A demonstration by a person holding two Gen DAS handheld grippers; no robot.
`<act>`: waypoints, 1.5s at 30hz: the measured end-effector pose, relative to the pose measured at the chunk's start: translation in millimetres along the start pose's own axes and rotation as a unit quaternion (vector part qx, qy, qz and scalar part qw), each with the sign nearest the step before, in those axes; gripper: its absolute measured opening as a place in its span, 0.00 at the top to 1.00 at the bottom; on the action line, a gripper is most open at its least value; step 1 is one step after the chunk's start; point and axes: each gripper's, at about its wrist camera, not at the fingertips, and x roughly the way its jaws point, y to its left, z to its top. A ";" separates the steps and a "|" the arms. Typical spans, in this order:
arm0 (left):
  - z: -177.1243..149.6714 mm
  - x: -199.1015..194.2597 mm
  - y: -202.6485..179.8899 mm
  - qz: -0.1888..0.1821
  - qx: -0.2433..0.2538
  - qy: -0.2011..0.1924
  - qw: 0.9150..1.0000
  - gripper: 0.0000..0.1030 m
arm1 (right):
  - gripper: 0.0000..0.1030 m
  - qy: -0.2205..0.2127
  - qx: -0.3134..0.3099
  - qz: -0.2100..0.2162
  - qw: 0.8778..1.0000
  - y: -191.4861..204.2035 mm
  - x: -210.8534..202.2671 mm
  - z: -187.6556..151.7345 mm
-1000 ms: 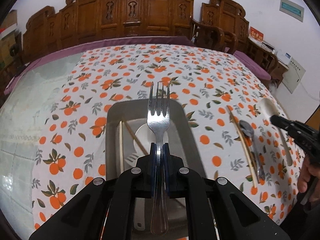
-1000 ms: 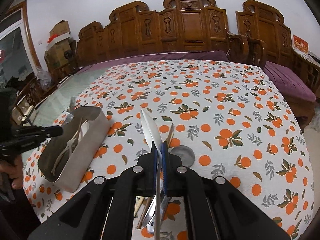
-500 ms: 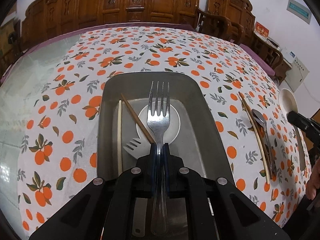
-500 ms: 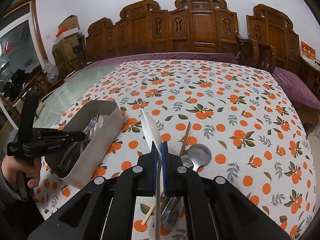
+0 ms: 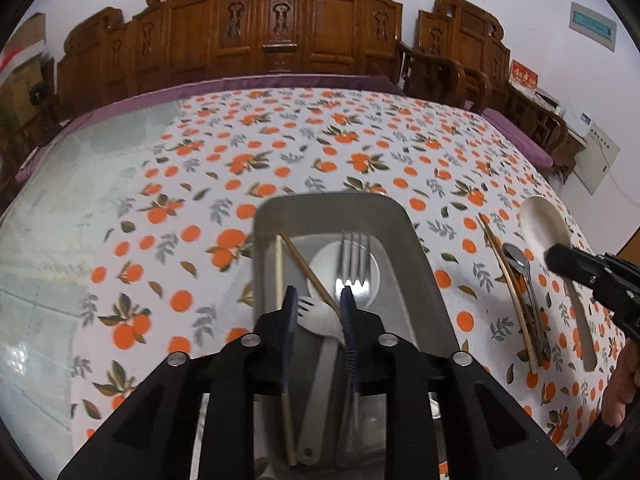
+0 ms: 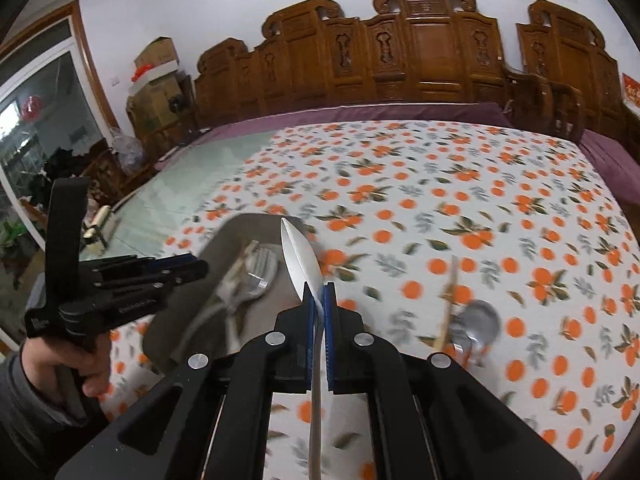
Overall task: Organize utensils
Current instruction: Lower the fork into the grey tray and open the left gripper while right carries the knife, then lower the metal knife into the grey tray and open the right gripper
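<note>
My left gripper (image 5: 318, 294) hovers over the grey metal tray (image 5: 332, 200), its jaws opening with nothing pressed between the pads. The metal fork (image 5: 354, 264) lies loose in the tray, beside a white plastic fork (image 5: 316, 316), a brown chopstick (image 5: 308, 272) and a pale chopstick (image 5: 279, 272). My right gripper (image 6: 316, 292) is shut on the handle of a white spoon (image 6: 302, 256), held above the cloth just right of the tray (image 6: 224, 232). On the cloth lie a metal spoon (image 6: 478, 316) and a chopstick (image 6: 450, 296).
An orange-patterned cloth (image 5: 360, 148) covers the table, with bare glass (image 5: 80, 184) to the left. Carved wooden chairs (image 5: 280, 32) line the far side. A person's hand (image 6: 60, 364) holds the left gripper (image 6: 200, 268).
The left jaws have parted and the metal fork has dropped into the tray. The right gripper has carried the white spoon closer to the tray.
</note>
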 end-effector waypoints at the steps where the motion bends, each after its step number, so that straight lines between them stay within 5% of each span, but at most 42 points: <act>1: 1.3 -3.5 4.1 0.002 -0.003 -0.006 1.000 0.71 | 0.95 0.001 -0.001 0.005 1.000 5.7 2.7 2.7; 26: 10.6 -40.3 68.8 0.059 -0.037 -0.059 0.996 0.19 | 0.94 0.037 0.032 0.053 0.997 77.6 81.5 34.1; 45: 10.3 -43.7 74.3 0.062 -0.049 -0.063 0.995 0.18 | 0.83 0.059 0.024 0.029 0.998 77.4 104.8 21.9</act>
